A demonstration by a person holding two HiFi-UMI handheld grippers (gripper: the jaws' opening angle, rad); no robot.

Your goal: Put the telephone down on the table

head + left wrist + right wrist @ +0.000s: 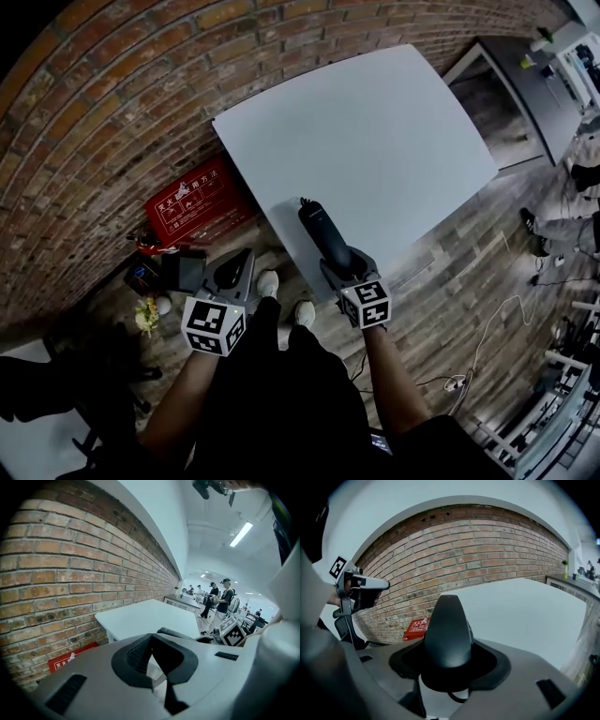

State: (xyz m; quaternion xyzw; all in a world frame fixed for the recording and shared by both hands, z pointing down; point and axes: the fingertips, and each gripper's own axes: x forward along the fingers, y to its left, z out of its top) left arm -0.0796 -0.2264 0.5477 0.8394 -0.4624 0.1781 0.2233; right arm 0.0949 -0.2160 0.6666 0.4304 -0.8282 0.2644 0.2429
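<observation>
Right gripper view: your right tongs (450, 670) clamp the black telephone (447, 630), which juts out ahead of them. Left tongs (151, 662) narrow, empty, alongside. Table (525, 606) just beyond the jaws. Looks mid-carry; next, lower it flat and let go.

The left gripper (150, 640) fills the lower frame with its grey body, and its dark jaws meet at the tips with nothing between them. Just beyond them shows the end of a dark telephone (177, 633), running right toward the right gripper (209, 639) and its marker cube (232, 632). Behind stands a white table (140, 616) beside a brick wall (70, 569), with a red sign (70, 660) low against the bricks. People (224, 599) stand far off under a ceiling light (241, 534).
</observation>
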